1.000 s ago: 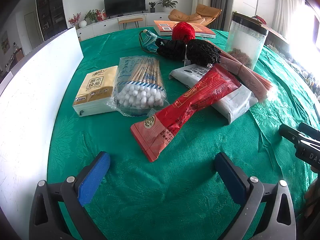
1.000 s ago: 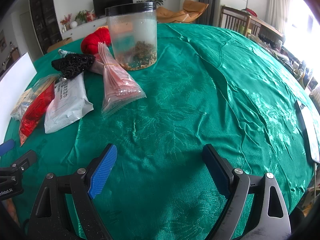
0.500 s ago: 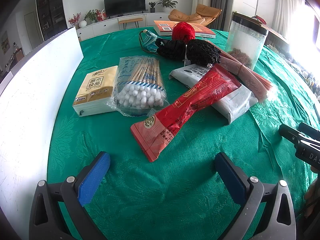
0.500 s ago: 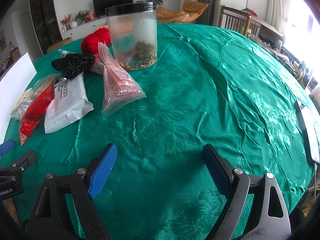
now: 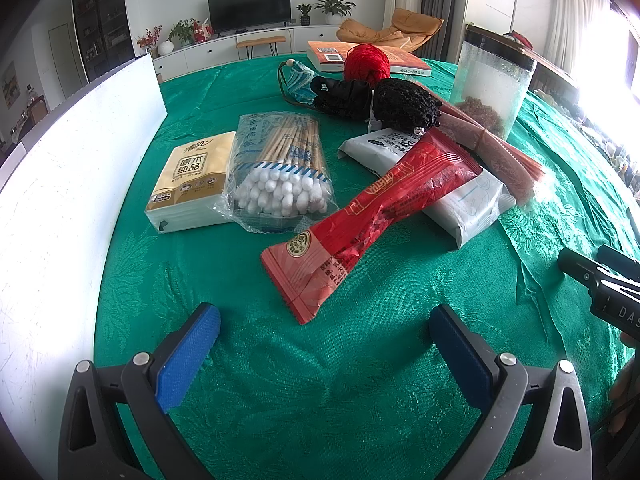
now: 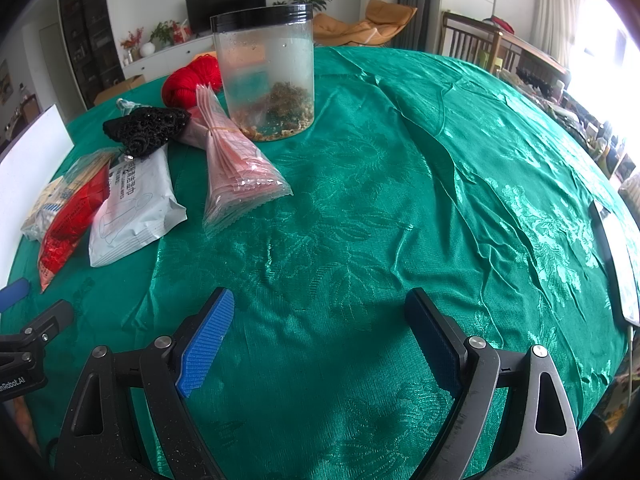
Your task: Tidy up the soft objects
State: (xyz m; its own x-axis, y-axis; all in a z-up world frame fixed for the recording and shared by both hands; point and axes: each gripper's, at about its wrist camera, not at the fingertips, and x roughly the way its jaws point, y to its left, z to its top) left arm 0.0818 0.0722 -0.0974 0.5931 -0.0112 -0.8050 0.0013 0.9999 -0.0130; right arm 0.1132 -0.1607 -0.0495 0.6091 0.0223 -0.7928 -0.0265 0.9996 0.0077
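Soft goods lie in a loose pile on the green tablecloth point(image 5: 320, 380). A long red packet point(image 5: 372, 216) rests across a white wipes pack point(image 5: 464, 208). To its left sit a bag of cotton swabs point(image 5: 280, 172) and a yellow tissue pack point(image 5: 192, 180). Behind are a black knitted piece point(image 5: 404, 104), a red yarn ball point(image 5: 366, 62) and a bundle of pink bags point(image 6: 232, 168). My left gripper point(image 5: 324, 332) is open just short of the red packet. My right gripper point(image 6: 320, 324) is open over bare cloth, right of the pile.
A clear jar with a black lid point(image 6: 266, 76) stands behind the pink bags. A tall white board point(image 5: 68, 208) lines the table's left side. A book point(image 5: 360, 54) lies at the far edge. A flat tablet-like object point(image 6: 616, 256) lies at the right rim.
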